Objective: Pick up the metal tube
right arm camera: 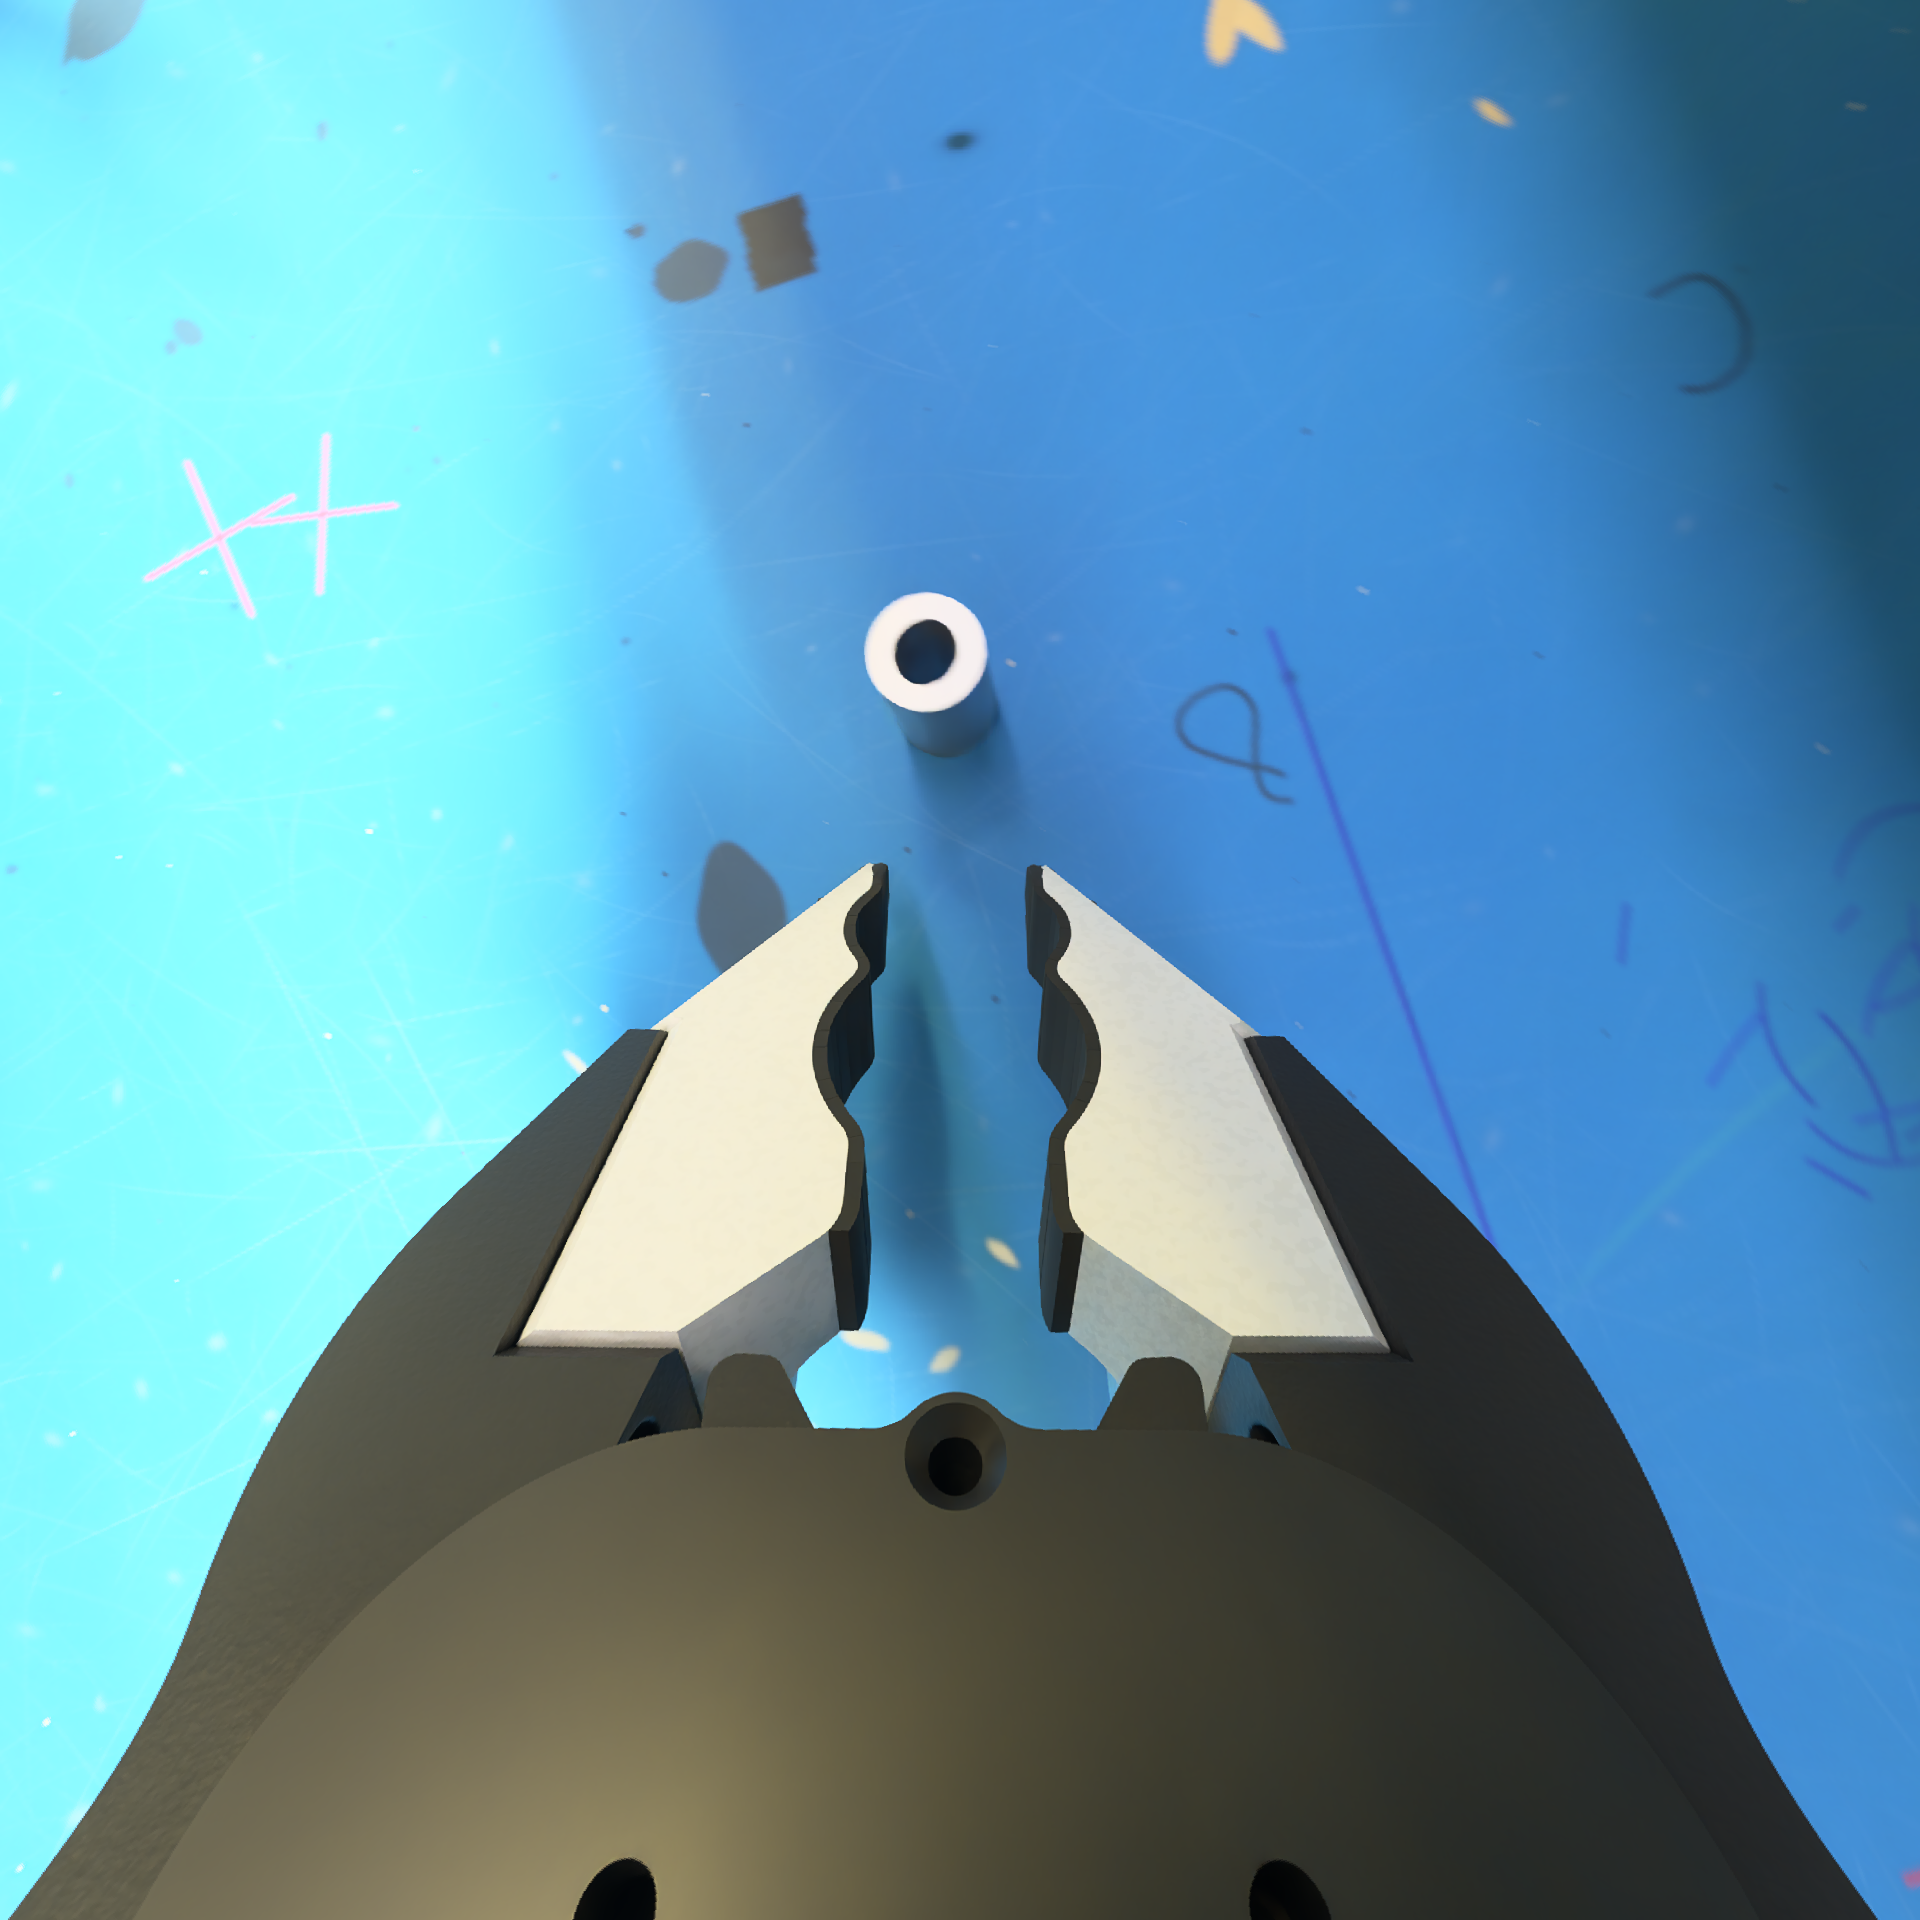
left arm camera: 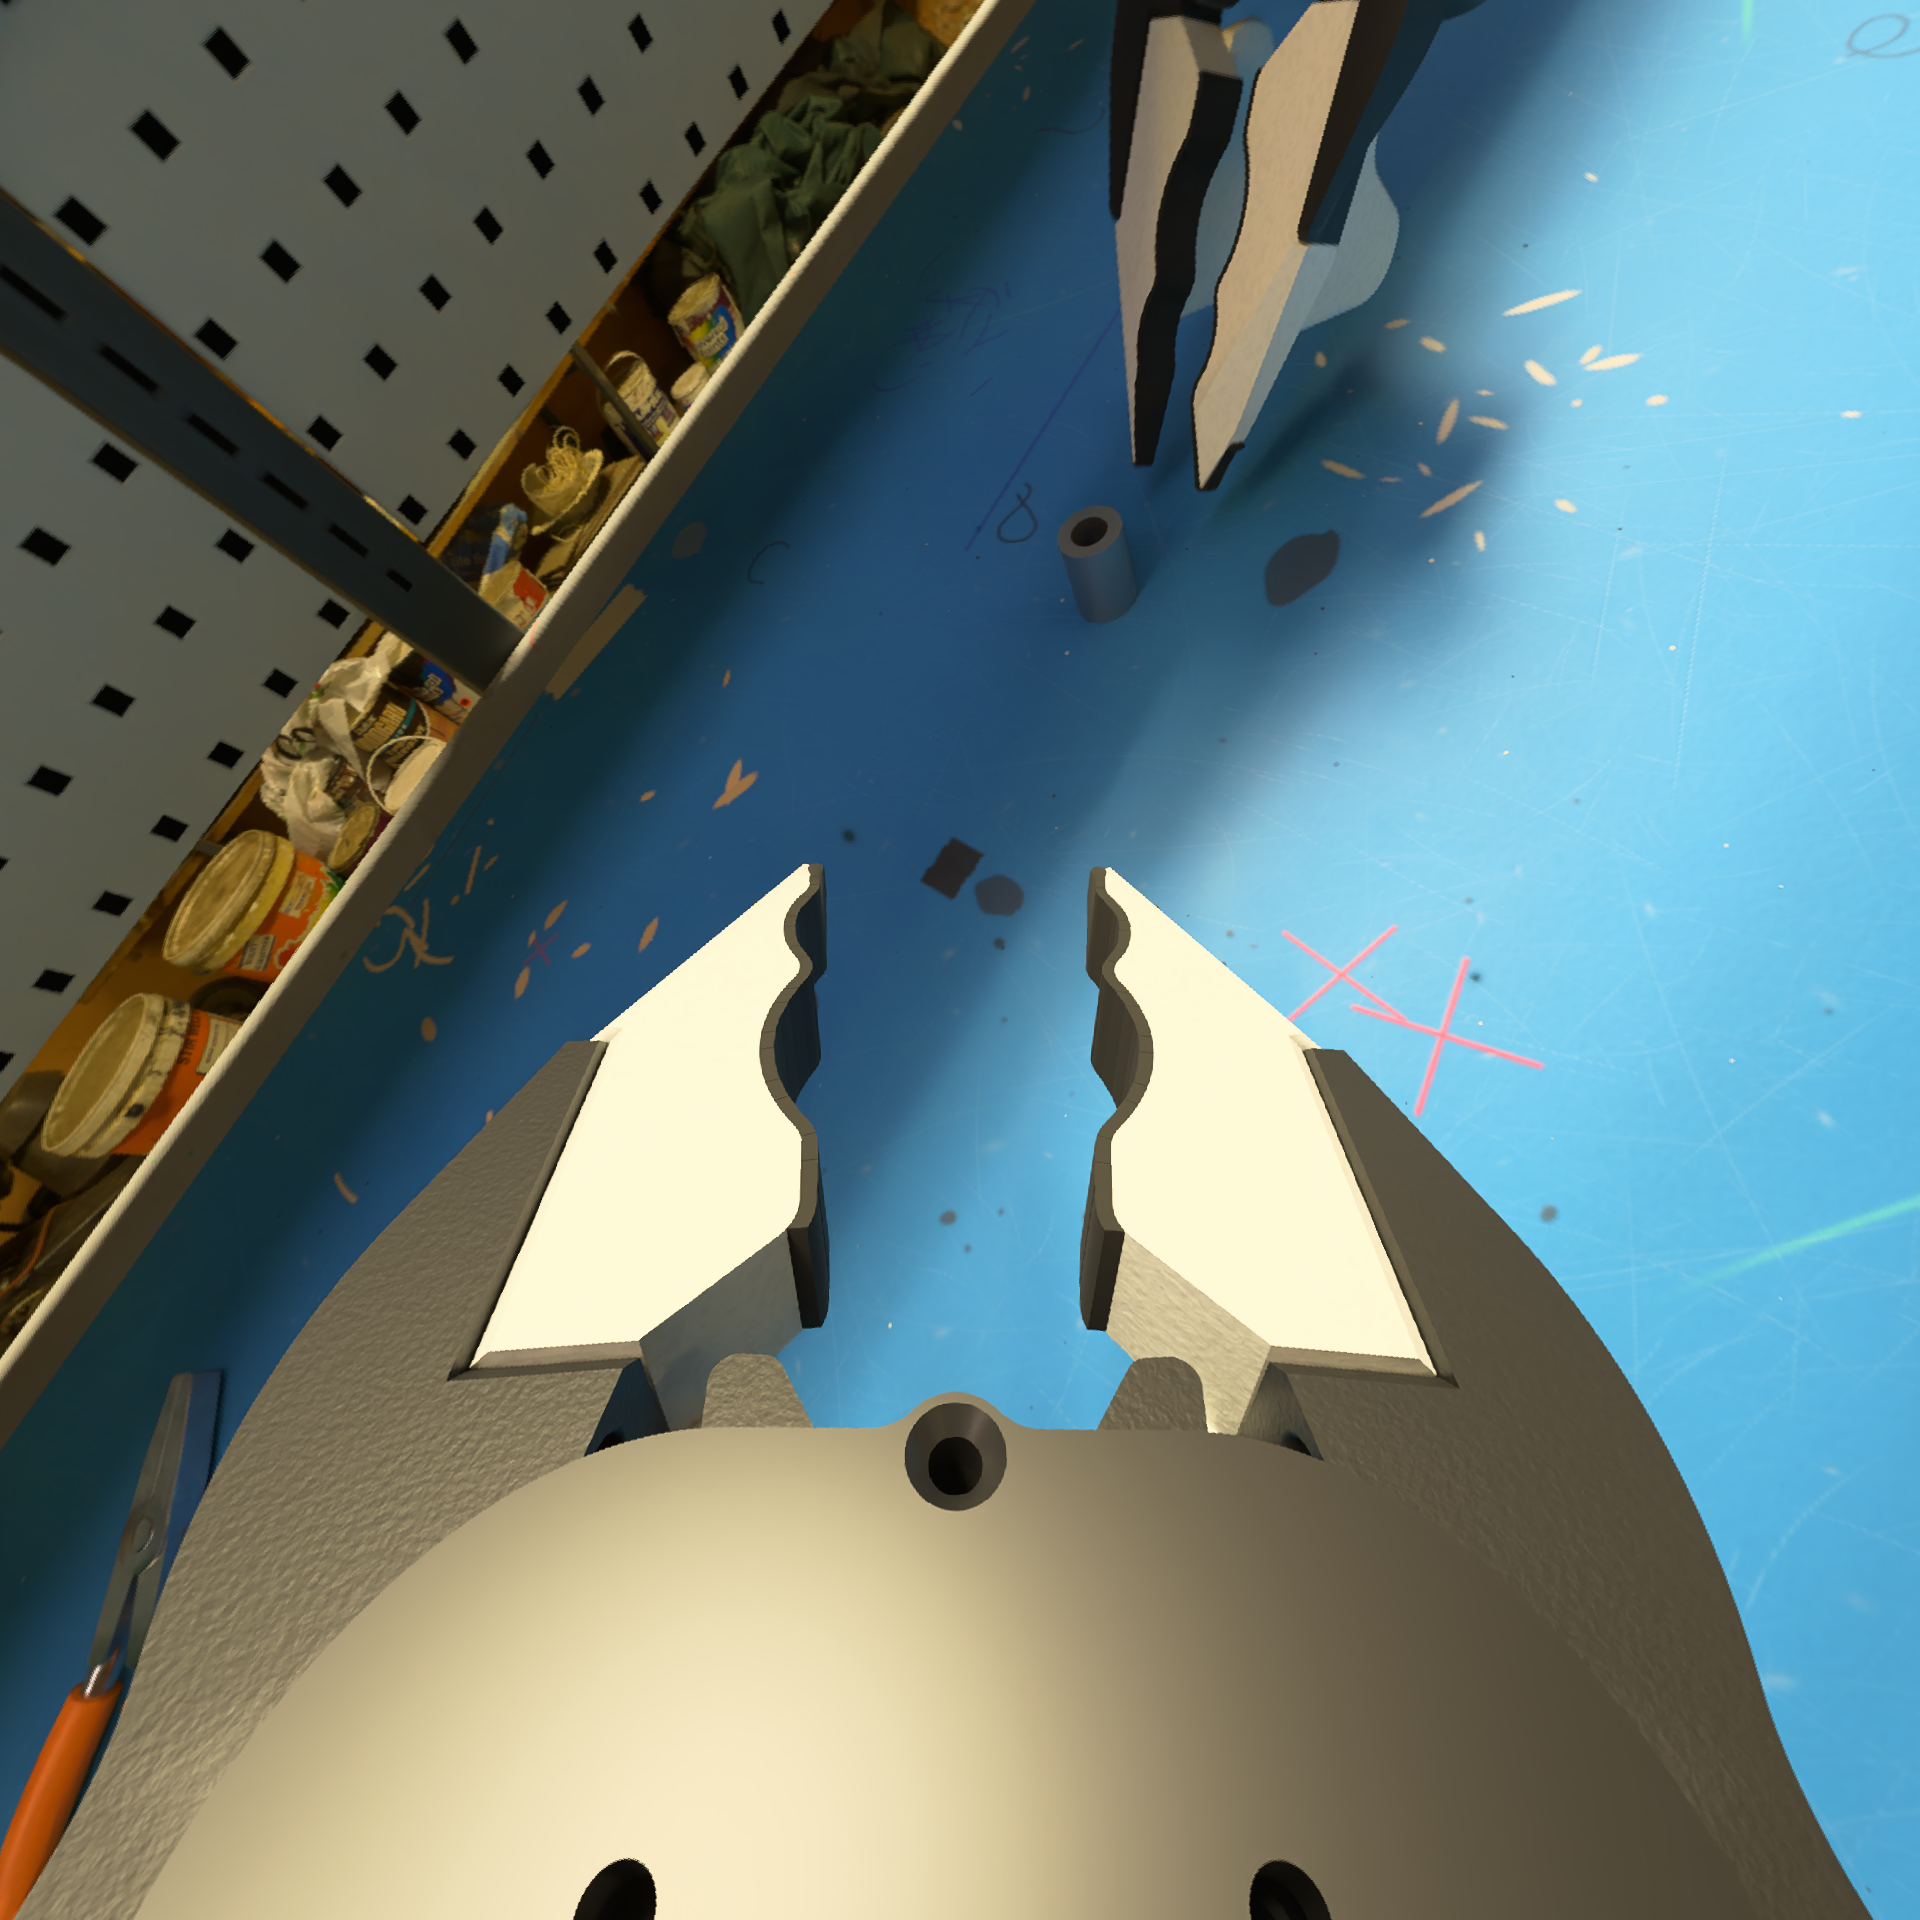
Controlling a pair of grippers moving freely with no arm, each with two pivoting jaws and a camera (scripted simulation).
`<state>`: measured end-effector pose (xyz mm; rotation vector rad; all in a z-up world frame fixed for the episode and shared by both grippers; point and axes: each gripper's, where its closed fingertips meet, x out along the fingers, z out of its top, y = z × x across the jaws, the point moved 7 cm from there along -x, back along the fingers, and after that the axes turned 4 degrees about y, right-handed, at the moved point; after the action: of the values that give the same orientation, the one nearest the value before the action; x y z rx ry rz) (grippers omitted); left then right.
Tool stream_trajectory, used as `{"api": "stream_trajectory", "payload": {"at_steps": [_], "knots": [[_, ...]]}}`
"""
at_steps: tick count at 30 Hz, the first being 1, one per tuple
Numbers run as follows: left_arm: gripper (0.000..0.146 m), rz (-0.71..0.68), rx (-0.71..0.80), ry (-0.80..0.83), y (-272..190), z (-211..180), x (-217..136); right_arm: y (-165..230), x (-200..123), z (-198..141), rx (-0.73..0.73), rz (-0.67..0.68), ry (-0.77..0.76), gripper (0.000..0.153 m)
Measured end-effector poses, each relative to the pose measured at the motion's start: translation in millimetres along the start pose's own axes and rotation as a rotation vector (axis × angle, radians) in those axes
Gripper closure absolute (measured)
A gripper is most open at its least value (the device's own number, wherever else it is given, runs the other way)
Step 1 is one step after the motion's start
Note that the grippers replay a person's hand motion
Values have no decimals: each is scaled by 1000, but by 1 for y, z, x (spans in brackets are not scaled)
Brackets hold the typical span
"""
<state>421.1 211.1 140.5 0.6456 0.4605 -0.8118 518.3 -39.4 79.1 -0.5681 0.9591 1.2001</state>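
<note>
A short grey metal tube (left arm camera: 1096, 561) stands upright on the blue worktop (left arm camera: 1455, 831), its hollow end facing up. In the right wrist view the tube (right arm camera: 927, 670) stands just ahead of my right gripper (right arm camera: 956, 873), which is open and empty with a narrow gap between its fingers. My left gripper (left arm camera: 956, 878) is open wide and empty, well short of the tube. In the left wrist view the right gripper (left arm camera: 1179, 468) points down just beyond the tube.
A pegboard wall (left arm camera: 260, 312) and a shelf of tins and rags (left arm camera: 436, 675) run along the left. Pliers with an orange handle (left arm camera: 94, 1662) lie at the lower left. Wood chips (left arm camera: 1507, 416), dark stains and pink marks (left arm camera: 1403, 1013) dot the worktop.
</note>
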Motion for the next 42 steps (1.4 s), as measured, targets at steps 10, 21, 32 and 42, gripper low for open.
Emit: {"api": "stream_trajectory", "payload": {"at_steps": [10, 21, 32, 42], "knots": [[87, -151, 40, 118, -23, 8, 43, -24, -24, -1, 45, -52, -15, 118], [78, -59, 87, 156, -32, 2, 69, -4, 23, 16, -131, -27, -56, 123], [73, 7, 138, 140, -32, -6, 70, 0, 23, 25, -119, 21, -133, 115], [68, 67, 165, 131, -32, -8, 70, 5, 23, 29, -175, -1, -172, 131]]}}
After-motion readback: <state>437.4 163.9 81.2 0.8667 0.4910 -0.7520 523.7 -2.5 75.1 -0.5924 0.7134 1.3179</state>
